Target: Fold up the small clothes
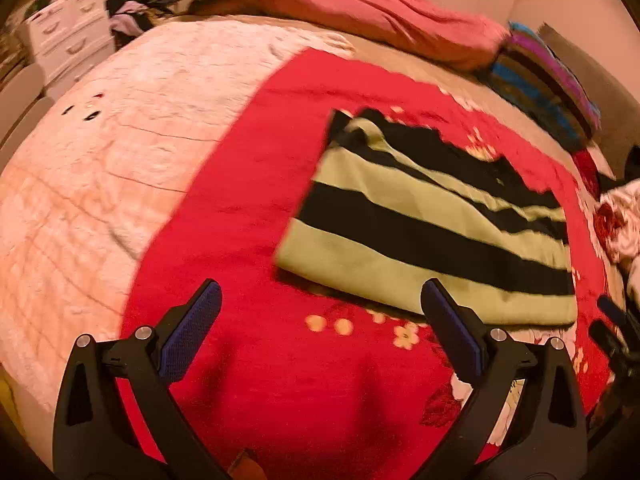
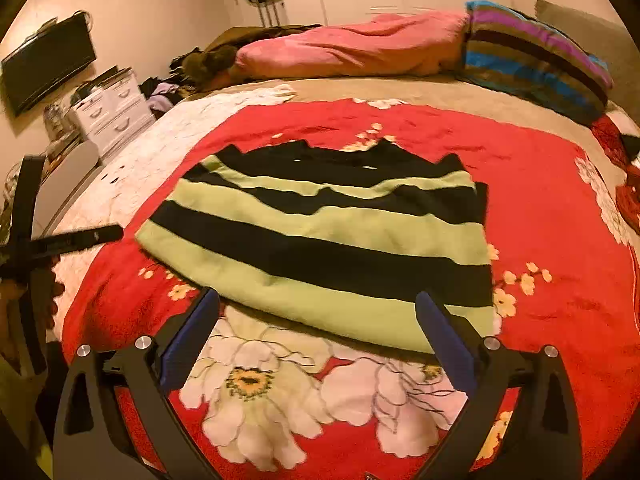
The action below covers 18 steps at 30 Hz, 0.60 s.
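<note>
A green and black striped garment (image 1: 432, 224) lies folded flat on a red flowered blanket (image 1: 248, 200) on the bed. It also shows in the right wrist view (image 2: 328, 248). My left gripper (image 1: 320, 292) is open and empty, above the blanket, just in front and left of the garment's near edge. My right gripper (image 2: 318, 300) is open and empty, over the garment's near hem. The left gripper's body (image 2: 60, 240) shows at the left edge of the right wrist view. The right gripper's tip (image 1: 616, 320) shows at the right edge of the left wrist view.
A white quilt (image 1: 100, 160) covers the bed's left side. A pink pillow (image 2: 352, 48) and a striped pillow (image 2: 536, 56) lie at the far side. A white drawer chest (image 2: 112, 112) stands left of the bed. More clothes (image 1: 624, 220) lie at the right.
</note>
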Each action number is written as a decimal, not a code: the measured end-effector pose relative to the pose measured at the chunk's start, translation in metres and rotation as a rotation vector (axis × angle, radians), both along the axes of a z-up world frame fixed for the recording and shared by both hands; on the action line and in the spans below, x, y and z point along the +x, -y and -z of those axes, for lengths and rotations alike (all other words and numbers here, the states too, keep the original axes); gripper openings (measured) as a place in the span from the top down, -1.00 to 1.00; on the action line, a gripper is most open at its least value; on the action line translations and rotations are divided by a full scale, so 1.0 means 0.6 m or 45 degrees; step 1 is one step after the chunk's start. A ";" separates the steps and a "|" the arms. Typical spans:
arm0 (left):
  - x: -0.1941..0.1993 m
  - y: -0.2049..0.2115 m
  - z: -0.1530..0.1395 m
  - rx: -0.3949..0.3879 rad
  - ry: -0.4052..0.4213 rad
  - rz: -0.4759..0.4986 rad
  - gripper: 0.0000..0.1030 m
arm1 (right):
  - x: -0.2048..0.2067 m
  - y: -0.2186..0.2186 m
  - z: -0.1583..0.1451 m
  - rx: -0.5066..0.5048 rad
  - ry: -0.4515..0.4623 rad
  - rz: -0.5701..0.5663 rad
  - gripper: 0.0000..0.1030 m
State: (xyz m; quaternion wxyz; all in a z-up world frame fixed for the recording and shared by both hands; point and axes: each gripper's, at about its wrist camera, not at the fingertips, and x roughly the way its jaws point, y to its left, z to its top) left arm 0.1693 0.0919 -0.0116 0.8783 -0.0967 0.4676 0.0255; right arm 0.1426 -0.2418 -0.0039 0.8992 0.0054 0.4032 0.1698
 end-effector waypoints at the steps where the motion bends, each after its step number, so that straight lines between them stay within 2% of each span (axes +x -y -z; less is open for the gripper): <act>1: -0.001 -0.012 -0.005 0.005 0.004 -0.022 -0.82 | -0.002 -0.009 -0.001 -0.009 0.008 -0.015 -0.90; 6: 0.005 -0.079 -0.023 -0.016 0.029 -0.138 -0.82 | -0.017 -0.063 0.000 -0.058 0.040 -0.103 -0.91; 10: 0.027 -0.114 -0.031 -0.036 0.027 -0.173 -0.82 | -0.022 -0.133 0.016 -0.122 0.053 -0.225 -0.91; 14: 0.072 -0.128 -0.031 -0.021 -0.010 -0.142 -0.82 | -0.022 -0.194 0.036 -0.172 0.068 -0.327 -0.91; 18: 0.118 -0.128 -0.026 -0.079 -0.050 -0.096 -0.81 | -0.015 -0.243 0.056 -0.212 0.072 -0.384 -0.91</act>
